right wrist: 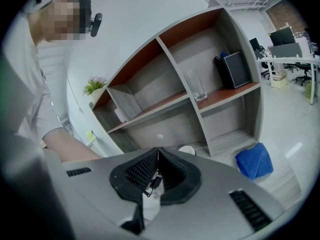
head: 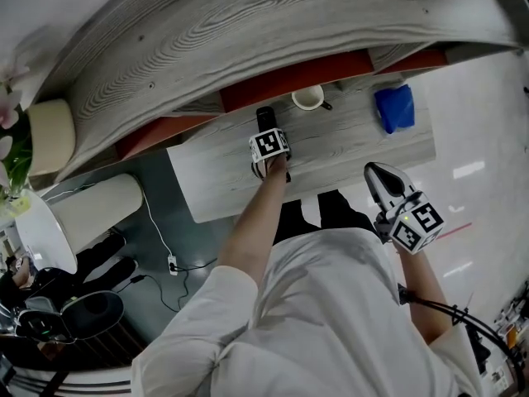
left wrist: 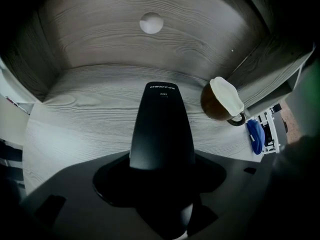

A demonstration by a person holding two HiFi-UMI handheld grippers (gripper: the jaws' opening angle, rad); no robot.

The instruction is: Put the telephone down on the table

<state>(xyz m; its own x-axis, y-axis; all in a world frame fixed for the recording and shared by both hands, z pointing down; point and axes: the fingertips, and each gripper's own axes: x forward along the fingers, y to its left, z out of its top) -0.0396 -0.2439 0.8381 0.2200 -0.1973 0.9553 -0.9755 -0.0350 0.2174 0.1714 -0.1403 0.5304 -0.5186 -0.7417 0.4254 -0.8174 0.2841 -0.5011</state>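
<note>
Bench point(head: 223, 180) grey wood-grain, bare ahead of the load | telephone point(left wrist: 161, 129) black, pinched in left gripper point(head: 269, 143), over the bench; contact not confirmed | right gripper point(right wrist: 157, 156) pressed together, empty, well aside | cup point(left wrist: 222, 100) near telephone's right | step judged: lowering; next: seat telephone flat, clear of cup, then spread jaws

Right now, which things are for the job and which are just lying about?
For the job: telephone, left tool gripping it, table.
Just lying about: cup, blue cloth.
</note>
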